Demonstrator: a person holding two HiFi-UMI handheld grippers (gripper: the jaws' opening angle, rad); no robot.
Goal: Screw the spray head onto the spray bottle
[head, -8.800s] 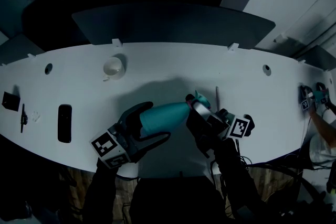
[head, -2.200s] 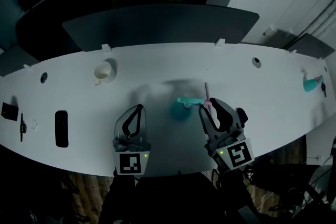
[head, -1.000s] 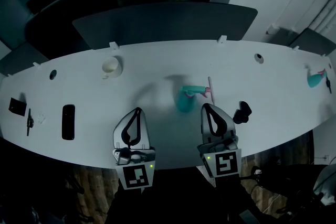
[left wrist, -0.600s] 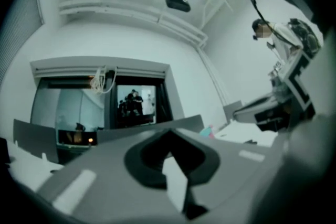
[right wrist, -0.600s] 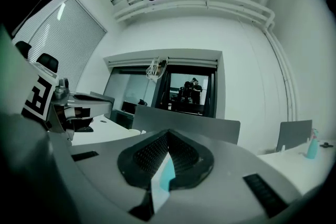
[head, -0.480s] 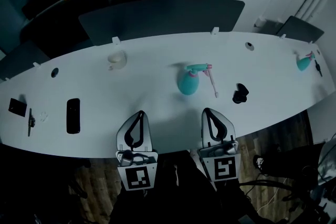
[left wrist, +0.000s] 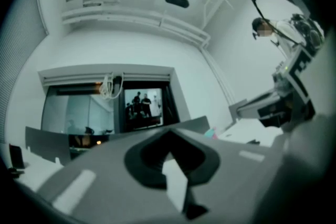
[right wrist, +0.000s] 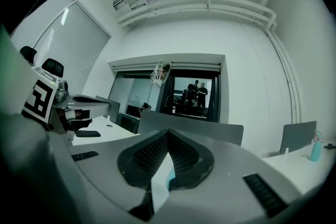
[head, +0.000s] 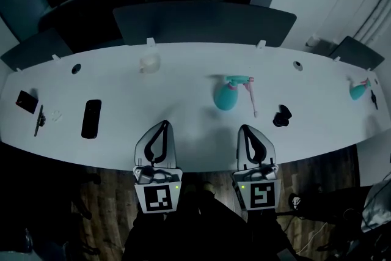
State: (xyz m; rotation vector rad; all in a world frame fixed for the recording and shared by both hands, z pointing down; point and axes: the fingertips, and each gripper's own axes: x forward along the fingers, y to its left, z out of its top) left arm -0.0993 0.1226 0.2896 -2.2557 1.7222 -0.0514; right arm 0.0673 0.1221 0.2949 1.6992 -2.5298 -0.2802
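Teal spray bottle [head: 226, 96] upright on the white table [head: 183, 95], both pairs of jaws closed and empty.

Its spray head [head: 238, 79] sits on top, with a pale pink stick [head: 252, 99] lying on the table just to its right. The left gripper [head: 162, 124] and right gripper [head: 246, 128] hover side by side at the table's near edge, tips pointing across it, each with its jaws pressed together on nothing. The bottle stands beyond them, well apart from both and nearer the right one. In the right gripper view a sliver of teal shows past the closed tips.
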